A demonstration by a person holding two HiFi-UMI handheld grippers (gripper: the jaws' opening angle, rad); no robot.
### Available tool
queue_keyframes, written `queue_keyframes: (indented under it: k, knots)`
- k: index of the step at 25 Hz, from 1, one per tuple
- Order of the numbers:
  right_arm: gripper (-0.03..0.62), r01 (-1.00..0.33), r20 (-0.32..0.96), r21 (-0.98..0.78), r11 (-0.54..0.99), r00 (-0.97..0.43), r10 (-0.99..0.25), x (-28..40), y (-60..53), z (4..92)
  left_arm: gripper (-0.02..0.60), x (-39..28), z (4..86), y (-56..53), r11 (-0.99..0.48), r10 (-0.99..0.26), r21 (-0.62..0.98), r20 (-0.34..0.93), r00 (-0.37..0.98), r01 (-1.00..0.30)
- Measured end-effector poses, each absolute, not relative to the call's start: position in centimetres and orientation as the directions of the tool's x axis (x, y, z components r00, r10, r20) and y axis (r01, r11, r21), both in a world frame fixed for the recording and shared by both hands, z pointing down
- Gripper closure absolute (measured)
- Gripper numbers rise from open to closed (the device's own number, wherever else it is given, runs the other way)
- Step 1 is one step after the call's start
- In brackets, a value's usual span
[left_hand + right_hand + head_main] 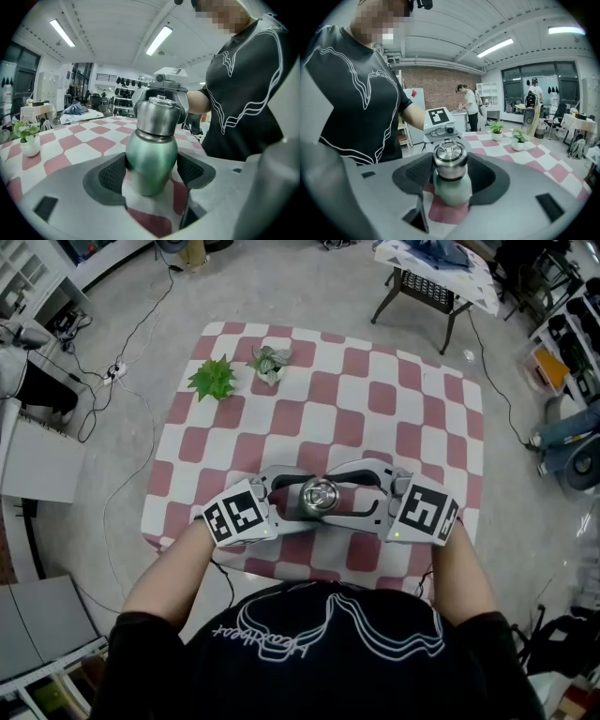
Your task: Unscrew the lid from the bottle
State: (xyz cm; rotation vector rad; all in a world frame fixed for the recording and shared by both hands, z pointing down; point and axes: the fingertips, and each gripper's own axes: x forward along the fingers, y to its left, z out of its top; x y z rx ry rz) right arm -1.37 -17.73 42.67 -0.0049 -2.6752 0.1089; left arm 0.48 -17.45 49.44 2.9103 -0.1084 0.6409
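The bottle (319,498) stood upright at the near edge of the checked tabletop (375,399), close in front of the person and well apart from the two small potted plants (215,378) at the far left.

The left hand-held gripper (152,171) was closed on the green body (151,157) of the bottle, with both dark pads against its sides low down. The right hand-held gripper (451,172) came in from the other side and was closed on the steel lid (450,161), its pads touching the lid at either side.

The grasping part of the task looked done, with one hold to steady the bottle and one to turn the lid. The unscrewing itself seemed to be all or nearly all left to do. The lid sat square on the neck in both gripper views, with no gap or tilt showing at the seam. Whether any thread had been loosened could not be told. Turning the lid free and lifting it clear remained.
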Motion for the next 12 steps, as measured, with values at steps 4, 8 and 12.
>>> queue_keyframes:
  k: [4, 8, 12]
  knots:
    - [0.312, -0.105, 0.401, -0.108, 0.989, -0.915, -0.053, -1.36, -17.90, 42.40, 0.247, 0.41, 49.67, -17.43, -0.975, -0.086, 0.155, 0.400, 0.912, -0.159]
    - [0.296, -0.222, 0.370, -0.061, 0.973, -0.910, -0.184, -1.23, -18.12, 41.99, 0.247, 0.48, 49.59, -17.53, -0.960, -0.159, 0.154, 0.387, 0.908, -0.234]
    - [0.296, -0.336, 0.335, -0.035, 0.941, -0.891, -0.305, -1.17, -17.93, 42.03, 0.247, 0.59, 49.54, -17.48, -0.936, -0.239, 0.157, 0.381, 0.893, -0.317]
